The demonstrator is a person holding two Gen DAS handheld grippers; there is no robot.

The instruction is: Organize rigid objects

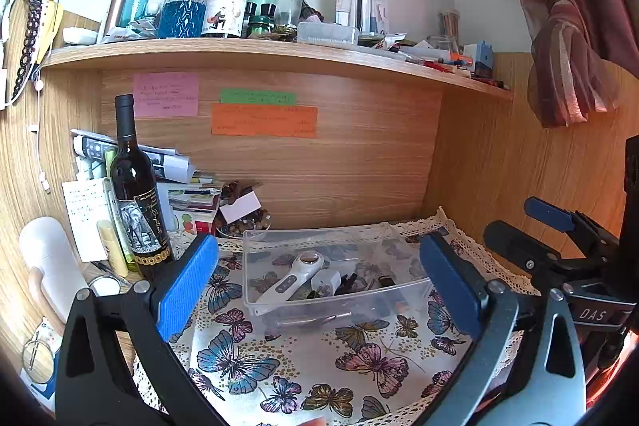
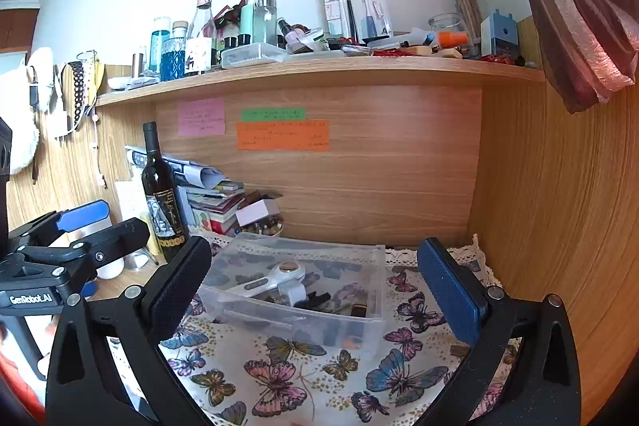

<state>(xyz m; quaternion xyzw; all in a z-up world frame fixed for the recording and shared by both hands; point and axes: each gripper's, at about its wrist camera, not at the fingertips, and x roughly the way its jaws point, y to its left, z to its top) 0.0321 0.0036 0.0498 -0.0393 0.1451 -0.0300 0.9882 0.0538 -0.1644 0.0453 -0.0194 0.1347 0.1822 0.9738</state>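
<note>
A clear plastic bin (image 1: pixel 403 296) (image 2: pixel 361 322) sits on a butterfly-print cloth (image 1: pixel 303 370) (image 2: pixel 303 382) in a wooden desk nook. It holds a white handheld magnifier (image 1: pixel 293 276) (image 2: pixel 267 280) and several small dark items. My left gripper (image 1: pixel 319 282) is open and empty, its blue pads either side of the bin, short of it. My right gripper (image 2: pixel 315 286) is open and empty, also in front of the bin. Each gripper shows at the edge of the other's view.
A dark wine bottle (image 1: pixel 137 194) (image 2: pixel 161 194) stands left of the bin beside stacked papers and books (image 1: pixel 187 190). A bowl of small stones (image 1: pixel 243 224) sits behind. The shelf (image 1: pixel 255 52) above carries many bottles and clutter. A curtain (image 1: pixel 567 26) hangs right.
</note>
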